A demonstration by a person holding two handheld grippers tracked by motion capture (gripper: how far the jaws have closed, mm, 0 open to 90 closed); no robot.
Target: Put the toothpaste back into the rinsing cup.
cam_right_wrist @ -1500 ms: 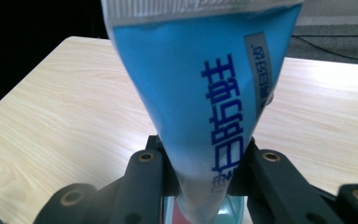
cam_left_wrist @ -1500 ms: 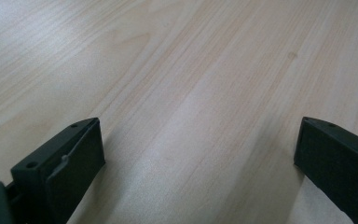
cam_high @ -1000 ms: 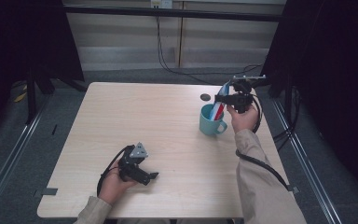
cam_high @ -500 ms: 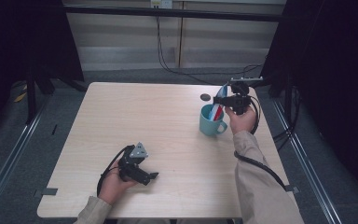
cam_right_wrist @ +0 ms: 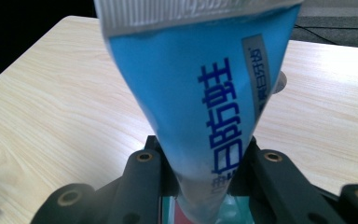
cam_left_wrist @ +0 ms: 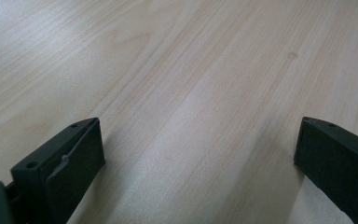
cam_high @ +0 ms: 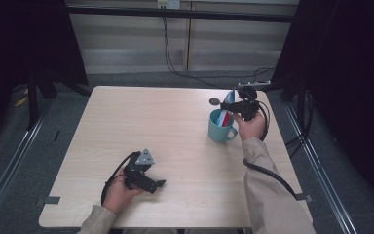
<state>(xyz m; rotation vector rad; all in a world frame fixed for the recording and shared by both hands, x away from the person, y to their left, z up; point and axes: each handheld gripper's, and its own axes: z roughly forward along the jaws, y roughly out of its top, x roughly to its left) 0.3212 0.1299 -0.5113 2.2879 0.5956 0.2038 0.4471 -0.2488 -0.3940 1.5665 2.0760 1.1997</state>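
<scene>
A teal mug point(cam_high: 220, 129) stands on the right side of the wooden table point(cam_high: 175, 122). A blue toothpaste tube point(cam_high: 229, 99) stands tilted, with its lower end inside the mug. My right gripper point(cam_high: 237, 107) is shut on the tube just above the mug's rim. In the right gripper view the tube point(cam_right_wrist: 205, 93) rises between the black fingers point(cam_right_wrist: 142, 175), crimped end up. Near the front left of the table, my left gripper point(cam_high: 157, 185) lies in the person's hand. Its jaws stand wide open over bare wood in the left gripper view point(cam_left_wrist: 198, 154).
A small dark round object point(cam_high: 215, 101) lies on the table just behind the mug, also seen past the tube point(cam_right_wrist: 279, 82). Cables trail from both grippers. Dark curtains and metal frame rails surround the table.
The right gripper and the tube have shifted slightly left over the mug. The left gripper has kept still.
</scene>
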